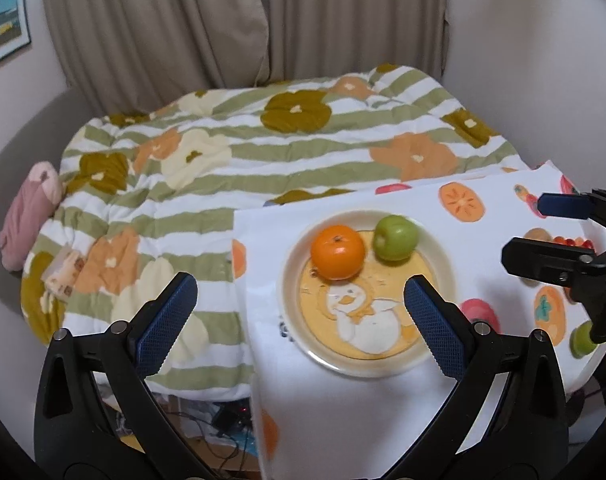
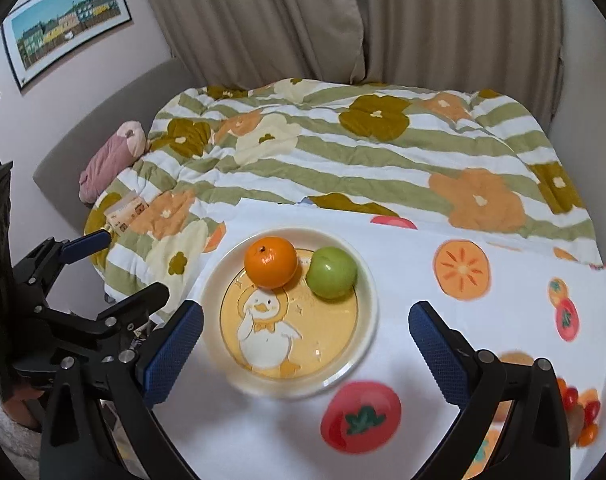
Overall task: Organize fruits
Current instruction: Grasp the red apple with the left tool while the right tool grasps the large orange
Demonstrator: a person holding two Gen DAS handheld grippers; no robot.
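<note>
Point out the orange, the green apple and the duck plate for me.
orange (image 2: 271,263), right wrist view, middle of its peel.
green apple (image 2: 331,272), right wrist view, centre of its skin.
duck plate (image 2: 369,300), right wrist view, bare cream rim, right side.

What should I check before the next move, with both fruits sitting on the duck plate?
1. Left gripper open and holding nothing: ok.
2. Right gripper open and holding nothing: ok.
3. Orange inside the plate rim: ok.
4. Green apple on the plate, beside the orange: ok; whether the two touch, cannot tell.
5. Plate fully on the fruit-print cloth, away from the table edge: ok in both wrist views.
6. No loose fruit left off the plate: cannot tell; a green round shape shows behind the right gripper in the left wrist view, and it may be real or printed.
</note>
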